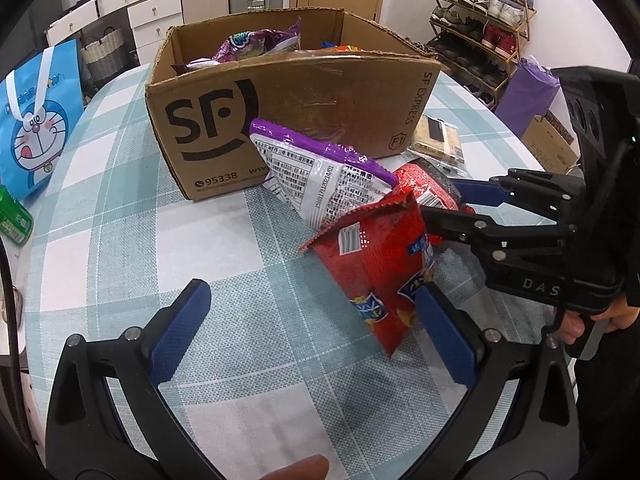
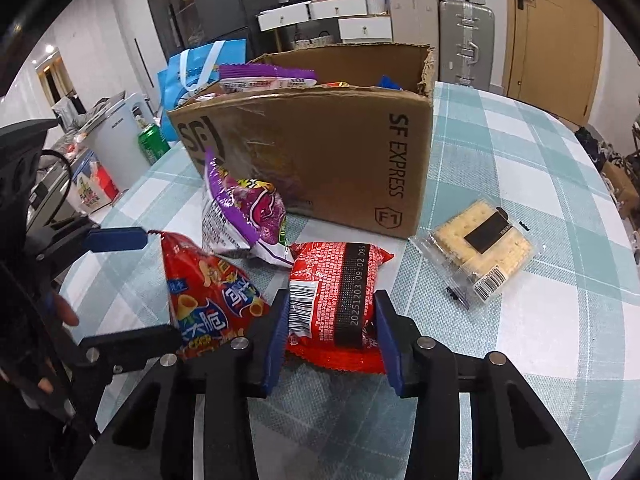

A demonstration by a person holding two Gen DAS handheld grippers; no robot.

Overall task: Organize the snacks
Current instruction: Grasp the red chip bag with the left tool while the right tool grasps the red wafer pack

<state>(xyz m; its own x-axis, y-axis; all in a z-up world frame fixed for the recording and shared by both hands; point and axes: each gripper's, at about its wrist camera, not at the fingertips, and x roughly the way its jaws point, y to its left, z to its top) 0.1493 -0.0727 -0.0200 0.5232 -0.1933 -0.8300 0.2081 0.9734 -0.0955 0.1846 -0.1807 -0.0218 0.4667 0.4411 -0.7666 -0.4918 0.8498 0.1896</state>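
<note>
Two tools: right tool clamps red pack, left tool gapes.

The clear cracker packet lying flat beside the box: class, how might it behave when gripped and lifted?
The cracker packet probably stays fairly stiff, since square crackers fill it. Its glossy film may be slippery. The crackers look brittle, so a hard squeeze could crack them.

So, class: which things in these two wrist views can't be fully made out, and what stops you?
- Cardboard box contents: both views, its front wall hides all but a few packet tops.
- Purple snack bag base: right wrist view, behind the red packets.
- Green can: left wrist view, cut off by the edge.
- Cracker pack: left wrist view, partly behind the box corner.
</note>
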